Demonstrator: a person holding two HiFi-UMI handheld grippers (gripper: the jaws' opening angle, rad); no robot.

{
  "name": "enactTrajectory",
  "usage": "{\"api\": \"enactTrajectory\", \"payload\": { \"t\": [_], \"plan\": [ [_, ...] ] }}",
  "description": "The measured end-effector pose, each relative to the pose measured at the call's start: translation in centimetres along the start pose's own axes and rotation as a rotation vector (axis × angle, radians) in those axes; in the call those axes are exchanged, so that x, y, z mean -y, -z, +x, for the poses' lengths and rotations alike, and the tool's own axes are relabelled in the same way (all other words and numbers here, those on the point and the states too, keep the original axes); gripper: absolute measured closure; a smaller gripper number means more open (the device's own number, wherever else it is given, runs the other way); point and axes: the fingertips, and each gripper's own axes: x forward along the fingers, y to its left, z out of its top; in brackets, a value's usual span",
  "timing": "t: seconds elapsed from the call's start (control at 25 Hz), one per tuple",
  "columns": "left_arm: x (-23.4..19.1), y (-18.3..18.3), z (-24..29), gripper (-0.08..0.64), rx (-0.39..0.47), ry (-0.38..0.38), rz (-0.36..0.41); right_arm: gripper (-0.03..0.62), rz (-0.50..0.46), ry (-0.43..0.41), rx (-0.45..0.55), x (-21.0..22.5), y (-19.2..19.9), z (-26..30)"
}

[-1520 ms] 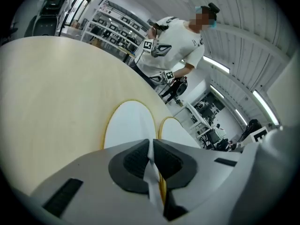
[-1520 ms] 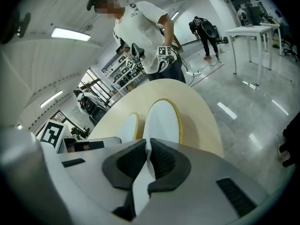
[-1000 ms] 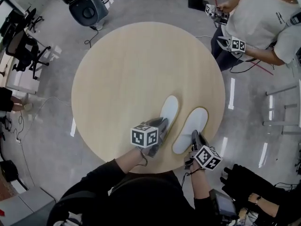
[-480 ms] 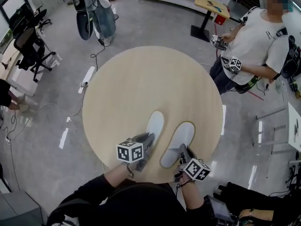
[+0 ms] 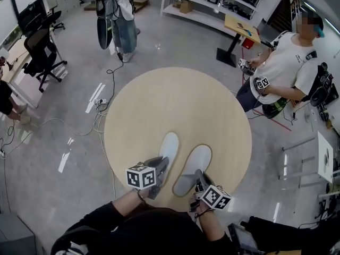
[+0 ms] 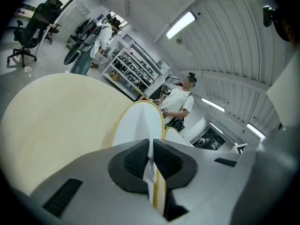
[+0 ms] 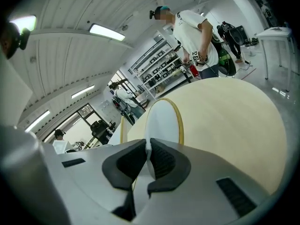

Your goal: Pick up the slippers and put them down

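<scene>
At the near edge of the round table (image 5: 159, 105), the head view shows two white slippers side by side, toes toward the table's middle. The left slipper (image 5: 169, 146) and the right slipper (image 5: 194, 161) are near each other but apart. The left gripper (image 5: 159, 166) reaches over the near edge to the left slipper's heel, and the right gripper (image 5: 198, 175) to the right slipper's heel. A person in a white shirt (image 5: 281, 62) stands beyond the far right edge.

In the left gripper view, the jaws are pressed together on the thin white heel rim of the left slipper (image 6: 138, 123), with almost no gap between the pads. The slipper stretches away over the table, and the yellow-trimmed edge of the right slipper (image 6: 174, 134) shows just beside it.

In the right gripper view, the jaws are likewise clamped on the heel rim of the right slipper (image 7: 161, 118), which runs out above the table. A sliver of the left slipper (image 7: 122, 128) shows beside it. Whether the toes touch the table cannot be told.
</scene>
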Motion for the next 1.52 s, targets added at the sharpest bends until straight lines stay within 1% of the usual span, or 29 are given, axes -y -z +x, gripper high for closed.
{"api": "enactTrajectory", "payload": {
  "t": [0.2,0.48,0.68,0.92,1.08,1.16,1.28,1.36,1.44,1.52],
  "plan": [
    [-0.7,-0.5,-2.7,0.526,0.020,0.003,0.004,0.563,-0.032,-0.012,0.017,-2.6,0.5,0.3],
    [-4.0,-2.0,-6.2,0.525,0.023,0.002,-0.002,0.563,-0.042,0.012,0.044,-5.9,1.1,2.0],
    [-6.5,-0.4,-7.5,0.526,0.000,-0.024,-0.022,0.563,-0.017,0.031,0.028,-5.6,3.1,2.7],
    [-7.9,0.4,-6.0,0.525,-0.018,-0.065,-0.047,0.563,-0.006,0.019,-0.014,-4.7,3.8,4.1],
    [-7.9,0.4,-4.2,0.526,-0.040,-0.090,-0.059,0.563,0.011,0.003,-0.045,-3.7,3.4,5.5],
    [-7.5,0.2,-3.4,0.525,-0.051,-0.088,-0.053,0.563,0.017,-0.012,-0.058,-3.4,3.2,6.2],
    [-6.3,0.0,-2.6,0.526,-0.065,-0.070,-0.015,0.563,0.017,-0.032,-0.075,-3.0,2.9,6.7],
    [-5.7,-1.0,-2.0,0.526,-0.031,-0.062,-0.005,0.563,0.012,-0.044,-0.082,-2.9,2.4,7.3],
    [-5.6,-2.1,-1.5,0.526,0.014,-0.064,-0.025,0.563,0.006,-0.059,-0.090,-2.9,1.9,7.9],
    [-5.7,-2.7,-1.0,0.525,0.037,-0.074,-0.052,0.563,0.007,-0.073,-0.105,-2.6,1.6,8.4]
  ]
}}
